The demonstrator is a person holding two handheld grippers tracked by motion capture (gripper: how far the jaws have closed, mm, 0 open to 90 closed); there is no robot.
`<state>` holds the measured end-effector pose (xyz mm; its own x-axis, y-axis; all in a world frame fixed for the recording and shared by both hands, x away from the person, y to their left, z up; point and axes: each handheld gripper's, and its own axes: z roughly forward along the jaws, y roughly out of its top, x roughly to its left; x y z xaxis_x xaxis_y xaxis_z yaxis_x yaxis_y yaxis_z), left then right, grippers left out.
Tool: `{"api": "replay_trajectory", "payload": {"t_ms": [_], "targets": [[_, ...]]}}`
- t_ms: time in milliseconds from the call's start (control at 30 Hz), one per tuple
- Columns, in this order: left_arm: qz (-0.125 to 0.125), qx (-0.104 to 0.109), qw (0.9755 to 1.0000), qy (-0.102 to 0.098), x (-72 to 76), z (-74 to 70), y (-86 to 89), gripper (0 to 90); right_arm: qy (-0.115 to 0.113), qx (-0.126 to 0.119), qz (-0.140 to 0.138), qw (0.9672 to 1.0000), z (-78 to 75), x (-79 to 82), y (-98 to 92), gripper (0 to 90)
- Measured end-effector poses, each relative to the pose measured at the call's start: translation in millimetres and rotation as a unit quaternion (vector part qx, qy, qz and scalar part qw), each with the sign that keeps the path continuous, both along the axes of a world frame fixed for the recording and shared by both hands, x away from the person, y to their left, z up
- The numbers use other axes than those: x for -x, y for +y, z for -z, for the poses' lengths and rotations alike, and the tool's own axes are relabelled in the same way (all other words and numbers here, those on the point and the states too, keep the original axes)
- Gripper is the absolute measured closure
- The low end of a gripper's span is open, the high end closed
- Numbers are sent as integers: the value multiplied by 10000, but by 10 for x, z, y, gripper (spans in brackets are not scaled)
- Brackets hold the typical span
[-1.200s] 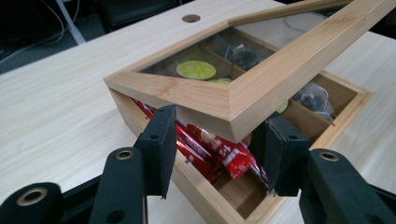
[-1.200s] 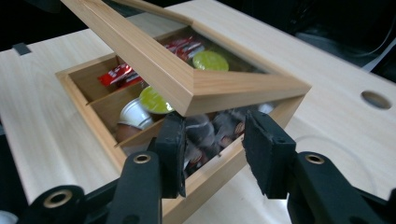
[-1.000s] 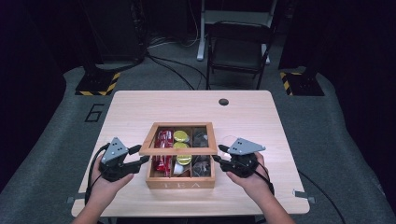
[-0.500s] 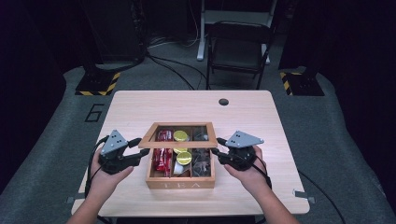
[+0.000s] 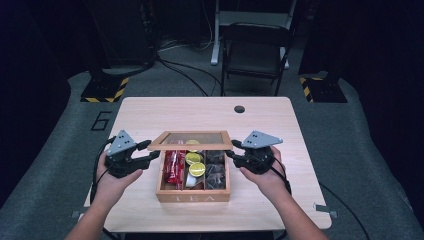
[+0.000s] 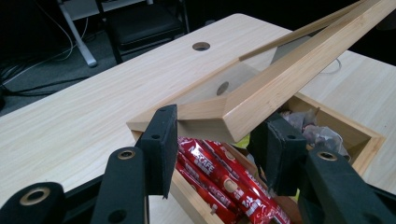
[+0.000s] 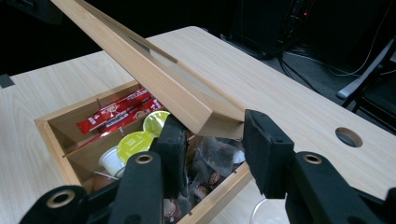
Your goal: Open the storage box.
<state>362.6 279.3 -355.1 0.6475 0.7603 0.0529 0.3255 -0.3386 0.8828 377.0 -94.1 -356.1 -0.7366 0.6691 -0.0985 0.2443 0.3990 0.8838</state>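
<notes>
A wooden tea box (image 5: 192, 196) sits at the table's near middle. Its glass-paned lid (image 5: 190, 141) is tilted up, front edge raised. My left gripper (image 5: 150, 150) is shut on the lid's left front corner, and my right gripper (image 5: 232, 149) is shut on the right front corner. In the left gripper view the lid (image 6: 289, 70) corner sits between the pads of the left gripper (image 6: 215, 135), above red coffee sticks (image 6: 219, 177). In the right gripper view the lid (image 7: 140, 65) corner lies between the pads of the right gripper (image 7: 215, 133), over yellow-green capsules (image 7: 135, 140) and dark tea bags (image 7: 215, 163).
The light wood table (image 5: 150, 115) has a round cable hole (image 5: 239, 109) at its far side. A black chair (image 5: 255, 55) stands behind the table. Cables trail from both grippers off the near edge.
Both grippers have risen with the lid's front corners. The lid, flat on the box a second ago, now tilts up and shows the box's contents beneath it.
</notes>
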Motion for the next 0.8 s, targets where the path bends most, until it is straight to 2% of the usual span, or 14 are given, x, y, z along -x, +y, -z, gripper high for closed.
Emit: {"api": "replay_trajectory", "payload": {"t_ms": [100, 267, 333, 467, 667, 800], "targets": [[-1, 56, 10000, -11, -35, -26, 6, 522, -79, 31, -40, 10000, -40, -41, 8, 600], [-16, 123, 9999, 8, -98, -76, 15, 530, 25, -29, 38, 10000, -103, -90, 19, 598], [-28, 148, 9999, 7, -120, -92, 16, 533, -29, -37, 29, 10000, -117, -115, 21, 599], [-37, 184, 9998, 2, -163, -120, 23, 534, 1, -87, 80, 9999, -147, -152, 24, 598], [-122, 154, 9998, -14, -230, -108, 24, 548, 116, -179, 104, 9997, -194, -213, 19, 599], [-179, 128, 9998, 7, -266, -84, 24, 540, 60, -128, 80, 9999, -220, -242, 24, 600]]}}
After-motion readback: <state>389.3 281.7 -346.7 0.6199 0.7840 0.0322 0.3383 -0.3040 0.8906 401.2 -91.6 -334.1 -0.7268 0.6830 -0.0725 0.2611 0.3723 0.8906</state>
